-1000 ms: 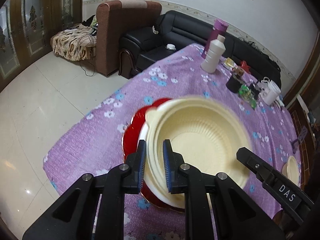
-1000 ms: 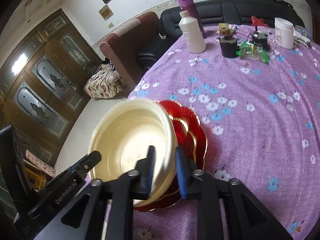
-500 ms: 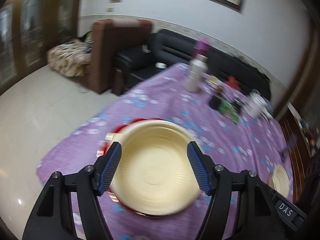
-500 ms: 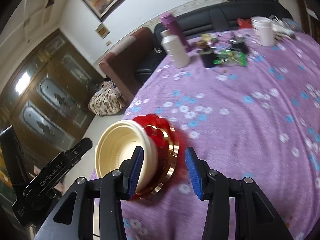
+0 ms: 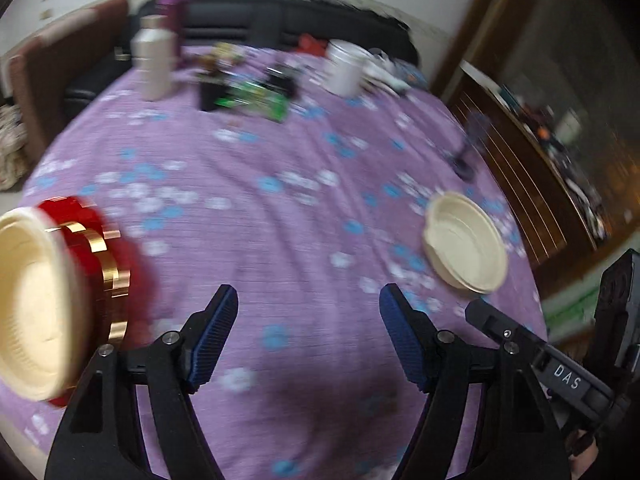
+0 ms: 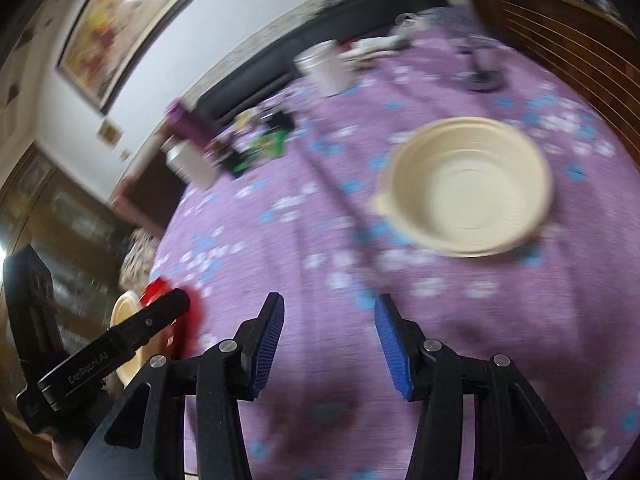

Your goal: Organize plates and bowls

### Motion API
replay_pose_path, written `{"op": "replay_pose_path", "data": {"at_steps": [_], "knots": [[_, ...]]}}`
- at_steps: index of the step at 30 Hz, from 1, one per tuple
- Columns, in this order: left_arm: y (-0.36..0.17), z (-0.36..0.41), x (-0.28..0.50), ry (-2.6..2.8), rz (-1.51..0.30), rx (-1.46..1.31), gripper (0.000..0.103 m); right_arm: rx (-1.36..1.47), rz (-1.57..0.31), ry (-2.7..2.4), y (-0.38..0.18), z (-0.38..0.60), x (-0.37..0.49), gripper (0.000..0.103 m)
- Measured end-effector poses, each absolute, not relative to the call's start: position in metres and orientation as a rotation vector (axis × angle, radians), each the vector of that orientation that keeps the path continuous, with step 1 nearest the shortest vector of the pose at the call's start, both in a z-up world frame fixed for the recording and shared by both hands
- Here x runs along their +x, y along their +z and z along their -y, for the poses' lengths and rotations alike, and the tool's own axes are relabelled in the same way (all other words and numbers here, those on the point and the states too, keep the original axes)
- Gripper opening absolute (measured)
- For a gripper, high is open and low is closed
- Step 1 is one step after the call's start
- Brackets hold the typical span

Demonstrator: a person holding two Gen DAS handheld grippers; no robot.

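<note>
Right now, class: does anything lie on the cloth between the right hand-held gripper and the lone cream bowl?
Nothing visible does. Only bare purple tablecloth lies between the open right hand-held gripper and the cream bowl; the clutter sits beyond it.

One bowl [image 5: 24, 304] sits on stacked plates [image 5: 116, 264] at the tabletop's [image 5: 280, 240] left edge; another bowl [image 5: 466, 242] lies well apart, right (bottles [image 5: 154, 64] behind).
</note>
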State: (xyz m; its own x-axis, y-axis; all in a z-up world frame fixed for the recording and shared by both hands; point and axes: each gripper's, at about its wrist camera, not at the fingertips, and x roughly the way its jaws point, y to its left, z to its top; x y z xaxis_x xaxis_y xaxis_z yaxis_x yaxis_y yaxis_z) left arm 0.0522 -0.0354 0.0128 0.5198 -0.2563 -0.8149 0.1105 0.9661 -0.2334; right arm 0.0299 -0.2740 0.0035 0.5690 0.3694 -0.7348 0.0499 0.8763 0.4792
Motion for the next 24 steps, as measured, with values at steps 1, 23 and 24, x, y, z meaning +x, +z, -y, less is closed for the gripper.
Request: {"op": "replay_pose_path", "data": {"at_steps": [1, 23, 24], "knots": [[0.008, 0.048, 0.058, -0.235, -1.021, -0.148, 0.073, 0.501, -0.959, 0.173, 0.003, 0.288, 0.031, 0.051], [-0.030, 0.176, 0.133, -0.303, -1.135, -0.082, 0.073, 0.645, -1.010, -0.046, -0.029, 0.408, 0.092, 0.063], [-0.032, 0.178, 0.134, -0.302, -1.140, -0.078, 0.073, 0.645, -1.010, -0.052, -0.030, 0.408, 0.093, 0.063]]}}
